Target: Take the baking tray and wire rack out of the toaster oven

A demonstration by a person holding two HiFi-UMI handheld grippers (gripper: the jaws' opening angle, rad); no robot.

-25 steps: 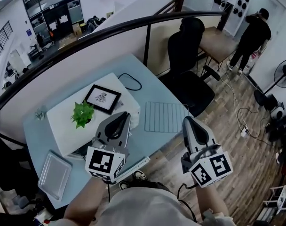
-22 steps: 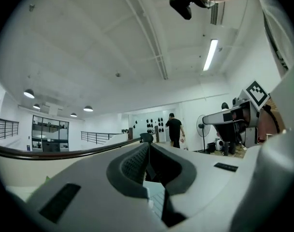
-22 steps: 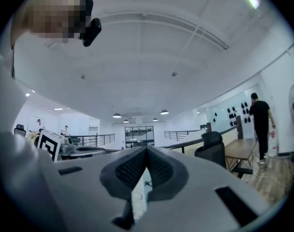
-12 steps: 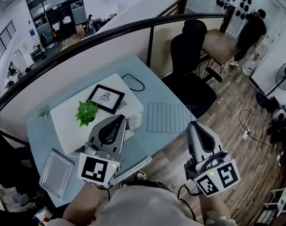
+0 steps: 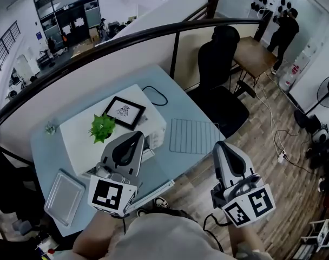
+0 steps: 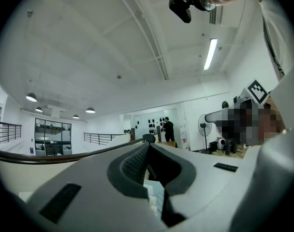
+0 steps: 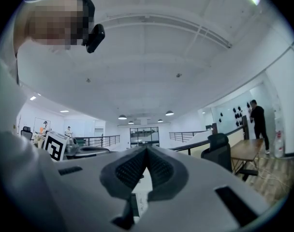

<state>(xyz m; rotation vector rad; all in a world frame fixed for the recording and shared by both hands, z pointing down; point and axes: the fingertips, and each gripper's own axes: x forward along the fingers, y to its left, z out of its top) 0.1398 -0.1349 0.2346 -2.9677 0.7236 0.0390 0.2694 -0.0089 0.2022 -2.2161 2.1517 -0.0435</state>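
The wire rack point(image 5: 192, 136) lies flat on the light-blue table point(image 5: 175, 104), right of the white toaster oven point(image 5: 80, 145). The silver baking tray point(image 5: 63, 196) rests on the table's near left corner. Both are outside the oven. My left gripper point(image 5: 138, 135) hovers over the oven's front, shut and empty; in the left gripper view its jaws point(image 6: 148, 146) meet with nothing between them. My right gripper point(image 5: 217, 144) hangs off the table's near right edge, just beside the rack, also shut and empty point(image 7: 147, 151).
A potted plant point(image 5: 102, 127) and a framed picture point(image 5: 124, 111) sit on the oven's top. A black cable point(image 5: 156, 95) loops behind it. A black office chair point(image 5: 221, 85) stands beyond the table, with a dark railing point(image 5: 126, 34) behind. A person point(image 5: 282, 30) stands far off.
Both grippers have drawn back toward me and risen a little, away from the rack and the oven. Rack and tray have stayed where they lie.
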